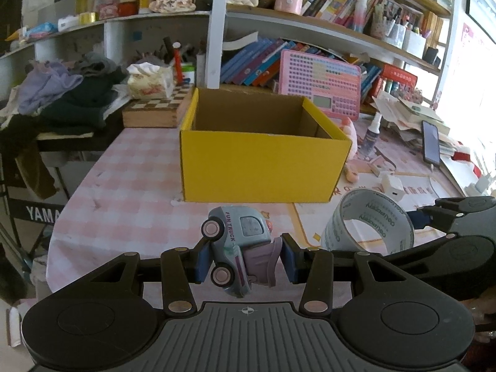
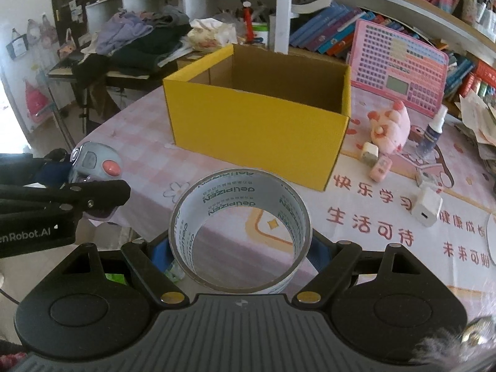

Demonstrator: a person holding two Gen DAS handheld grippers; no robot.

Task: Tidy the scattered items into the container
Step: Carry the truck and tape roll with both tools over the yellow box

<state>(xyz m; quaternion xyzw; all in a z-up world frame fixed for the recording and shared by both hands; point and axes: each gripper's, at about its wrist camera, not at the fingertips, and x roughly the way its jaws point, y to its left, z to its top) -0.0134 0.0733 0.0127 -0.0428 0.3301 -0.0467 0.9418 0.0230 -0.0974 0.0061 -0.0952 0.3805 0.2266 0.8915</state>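
We see the bench point(image 2: 130, 136) under its pink checked cloth, and on it at twelve o'clock in both wrist views the yellow cardboard box point(image 1: 263, 167), open at the top with nothing visible inside. At two o'clock from the box in the right wrist view lie a pink plush toy point(image 2: 391, 127), a small spray bottle point(image 2: 434, 130) and a white charger point(image 2: 427, 207).

Our right gripper point(image 2: 240, 249) is clenched on the roll of clear packing tape point(image 2: 240, 229), its blue pads pressing the roll's outer sides, the roll standing on edge off the bench at six o'clock from the box.

Our left gripper point(image 1: 245, 259) grasps the toy truck point(image 1: 237, 248), tipped on its side with its wheels toward nine o'clock, held above the bench just short of the box's near wall.
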